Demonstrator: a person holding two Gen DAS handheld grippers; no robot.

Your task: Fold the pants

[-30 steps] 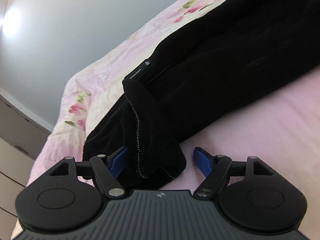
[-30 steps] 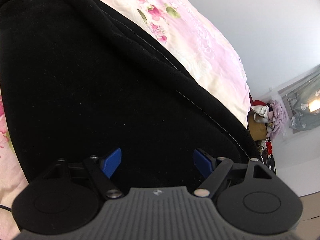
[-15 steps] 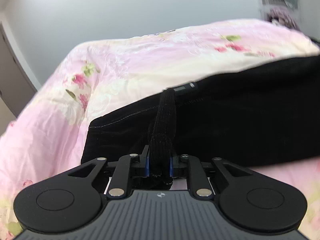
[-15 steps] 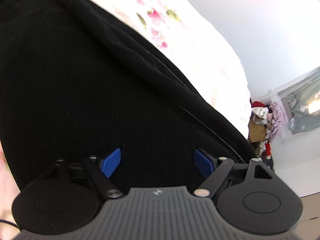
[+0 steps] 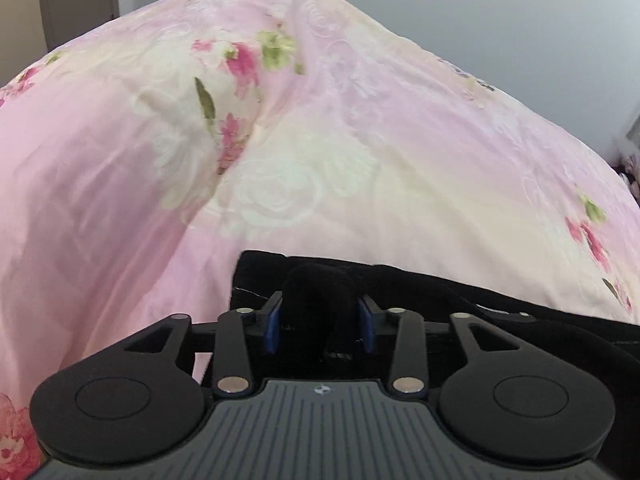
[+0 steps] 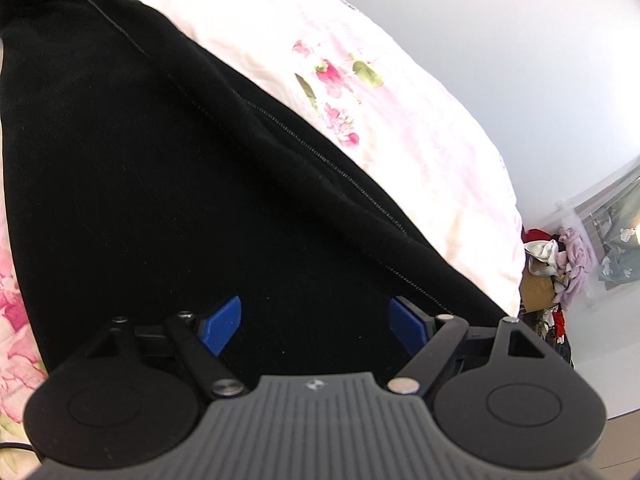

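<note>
On a floral bedspread point(image 5: 120, 200), the left gripper point(image 5: 320, 322) pinches the black pants point(image 6: 160, 200), mid-fold; the right gripper point(image 6: 316, 324), spread wide, must likely grip next.

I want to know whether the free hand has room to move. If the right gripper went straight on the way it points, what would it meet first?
Most likely the black pants: the open right gripper points onto the fabric, which fills the view between its fingers. How far off the fabric is remains unclear.
</note>
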